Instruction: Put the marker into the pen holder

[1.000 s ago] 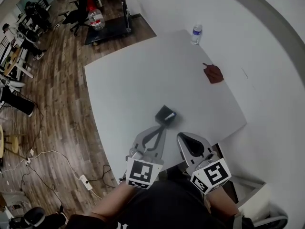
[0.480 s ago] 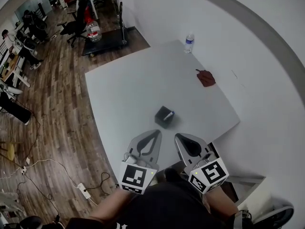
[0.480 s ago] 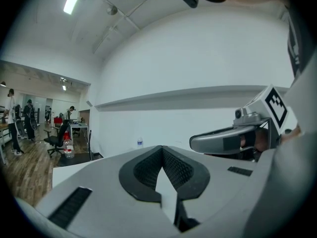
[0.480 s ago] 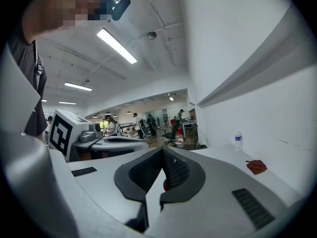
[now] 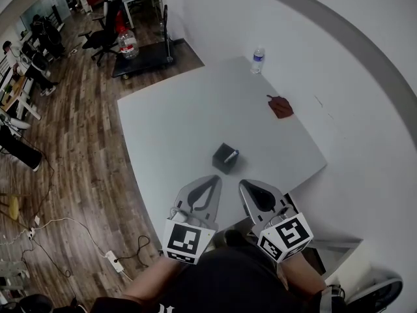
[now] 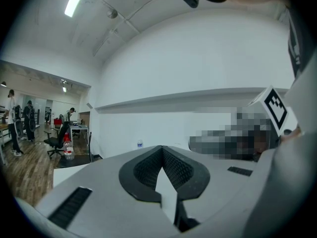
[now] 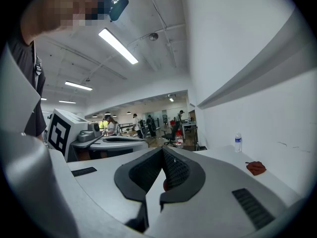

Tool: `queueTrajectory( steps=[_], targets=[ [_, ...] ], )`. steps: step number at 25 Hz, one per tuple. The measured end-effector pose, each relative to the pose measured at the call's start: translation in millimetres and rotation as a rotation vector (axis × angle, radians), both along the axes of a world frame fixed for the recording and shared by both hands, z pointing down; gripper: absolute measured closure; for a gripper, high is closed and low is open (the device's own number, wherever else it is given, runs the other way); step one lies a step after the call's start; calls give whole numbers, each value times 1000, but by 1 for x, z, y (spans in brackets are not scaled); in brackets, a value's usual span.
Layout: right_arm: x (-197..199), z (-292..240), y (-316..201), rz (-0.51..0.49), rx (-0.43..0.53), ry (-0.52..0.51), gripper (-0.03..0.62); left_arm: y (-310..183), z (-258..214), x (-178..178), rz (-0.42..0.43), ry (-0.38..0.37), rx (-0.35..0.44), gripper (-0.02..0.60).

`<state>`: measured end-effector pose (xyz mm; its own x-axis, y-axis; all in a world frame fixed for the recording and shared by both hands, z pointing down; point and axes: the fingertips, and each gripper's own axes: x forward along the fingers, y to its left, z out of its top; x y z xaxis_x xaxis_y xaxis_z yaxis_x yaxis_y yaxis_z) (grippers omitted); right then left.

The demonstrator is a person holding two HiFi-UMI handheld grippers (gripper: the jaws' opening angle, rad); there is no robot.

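Head view: the holder (image 5: 223, 159) stood on the table (image 5: 189, 109), what looked like the marker (image 5: 232, 153) showing at its rim, so the task appeared complete. The left gripper (image 5: 207, 182) and right gripper (image 5: 251, 186) hung apart from the holder on its near side, probably idle. Left gripper view: jaws pressed together, empty. Right gripper view: jaws likewise together, nothing between.

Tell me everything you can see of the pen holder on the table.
The pen holder is a small, dark, square box standing upright on the white table, toward the person's side. A pale-blue bit shows at its right rim, too small to identify. Nothing else touches it: the left gripper and right gripper sit short of it, both shut.
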<state>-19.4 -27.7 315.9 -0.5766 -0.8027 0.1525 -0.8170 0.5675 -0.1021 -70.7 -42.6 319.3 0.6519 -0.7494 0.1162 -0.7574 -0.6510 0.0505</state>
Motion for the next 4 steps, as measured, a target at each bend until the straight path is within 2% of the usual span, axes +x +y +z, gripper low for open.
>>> queueTrajectory(
  steps=[4],
  targets=[
    [2, 1, -2, -4, 3, 2, 582, -1, 2, 3, 0, -4, 0, 575]
  ],
)
